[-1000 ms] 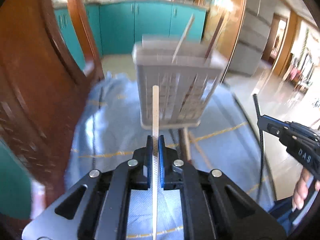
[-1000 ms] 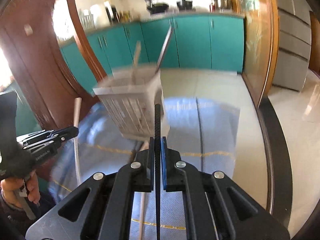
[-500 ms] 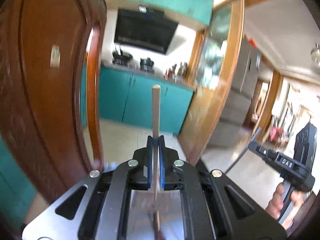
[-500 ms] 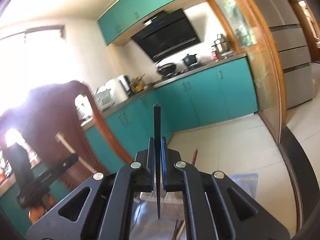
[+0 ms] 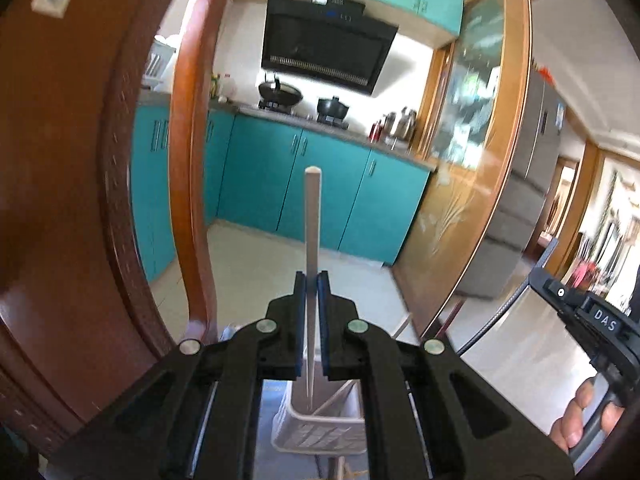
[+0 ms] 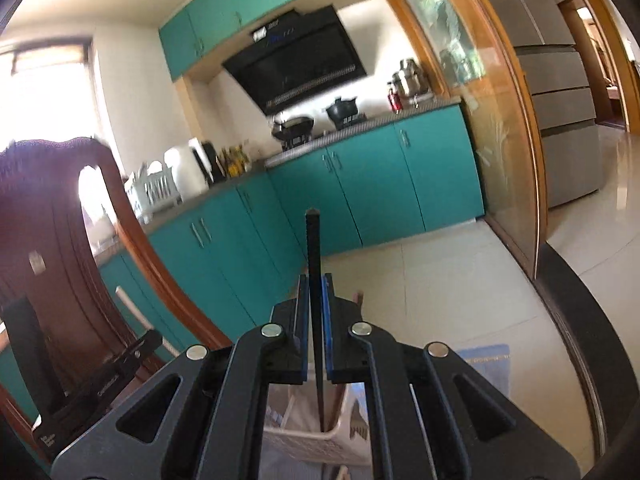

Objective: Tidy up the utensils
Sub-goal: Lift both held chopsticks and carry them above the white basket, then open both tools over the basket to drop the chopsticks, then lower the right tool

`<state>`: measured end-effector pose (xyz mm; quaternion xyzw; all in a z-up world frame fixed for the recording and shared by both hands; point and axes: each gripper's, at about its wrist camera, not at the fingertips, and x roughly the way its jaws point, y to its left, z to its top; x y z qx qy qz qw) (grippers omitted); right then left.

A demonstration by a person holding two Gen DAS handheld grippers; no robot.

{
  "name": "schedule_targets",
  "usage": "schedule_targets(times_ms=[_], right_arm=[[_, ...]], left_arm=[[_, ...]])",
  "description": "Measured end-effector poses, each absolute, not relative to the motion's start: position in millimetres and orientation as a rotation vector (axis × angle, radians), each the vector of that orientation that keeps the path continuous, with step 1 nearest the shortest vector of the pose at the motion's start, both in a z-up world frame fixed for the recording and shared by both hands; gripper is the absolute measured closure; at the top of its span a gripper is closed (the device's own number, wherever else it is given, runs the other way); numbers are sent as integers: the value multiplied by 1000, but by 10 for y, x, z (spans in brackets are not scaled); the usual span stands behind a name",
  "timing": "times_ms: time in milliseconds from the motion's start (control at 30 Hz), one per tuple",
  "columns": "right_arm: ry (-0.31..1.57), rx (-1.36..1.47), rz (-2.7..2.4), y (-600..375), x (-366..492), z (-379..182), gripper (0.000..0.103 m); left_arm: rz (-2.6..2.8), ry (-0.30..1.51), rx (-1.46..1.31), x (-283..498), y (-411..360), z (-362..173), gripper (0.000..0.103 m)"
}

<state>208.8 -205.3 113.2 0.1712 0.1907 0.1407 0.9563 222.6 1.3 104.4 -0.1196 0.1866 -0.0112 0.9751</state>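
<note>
My left gripper (image 5: 312, 280) is shut on a pale chopstick (image 5: 312, 216), held upright with its lower tip over the white slotted utensil basket (image 5: 320, 428). My right gripper (image 6: 316, 282) is shut on a black chopstick (image 6: 314, 248), upright too, its lower tip inside the basket's rim (image 6: 316, 444). Other sticks lean in the basket. The right gripper also shows at the right edge of the left wrist view (image 5: 580, 312), and the left gripper at the lower left of the right wrist view (image 6: 120, 360).
A dark wooden chair back (image 5: 80, 200) stands close on the left. A blue cloth (image 6: 488, 364) covers the table under the basket. Teal kitchen cabinets (image 5: 320, 184), a stove with pots and a wood-framed glass partition (image 5: 480, 180) lie beyond.
Both grippers have tilted up from looking down at the table and risen above the basket. Each chopstick now stands upright with its lower tip at the basket's opening.
</note>
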Motion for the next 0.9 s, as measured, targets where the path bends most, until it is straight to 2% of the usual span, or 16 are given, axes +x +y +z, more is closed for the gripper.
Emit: schedule_targets(times_ms=[367, 467, 533, 667, 700, 800, 900], right_arm=[[458, 260, 281, -1885, 1896, 837, 96], [461, 245, 273, -1906, 1834, 815, 89], [469, 233, 274, -1924, 1767, 804, 79], [475, 190, 286, -1961, 1465, 740, 73], [497, 167, 302, -1955, 1359, 680, 73], [691, 127, 421, -1817, 1194, 336, 73], [981, 78, 587, -1489, 1027, -317, 73]], left_arm=[[0, 468, -176, 2235, -79, 685, 96], [-8, 480, -188, 2205, -54, 625, 96], [-16, 477, -187, 2176, -52, 623, 96], [-16, 452, -166, 2058, -74, 643, 96], [-17, 445, -167, 2021, -61, 652, 93], [-14, 410, -177, 1868, -9, 694, 90], [-18, 391, -186, 1728, 12, 697, 90]])
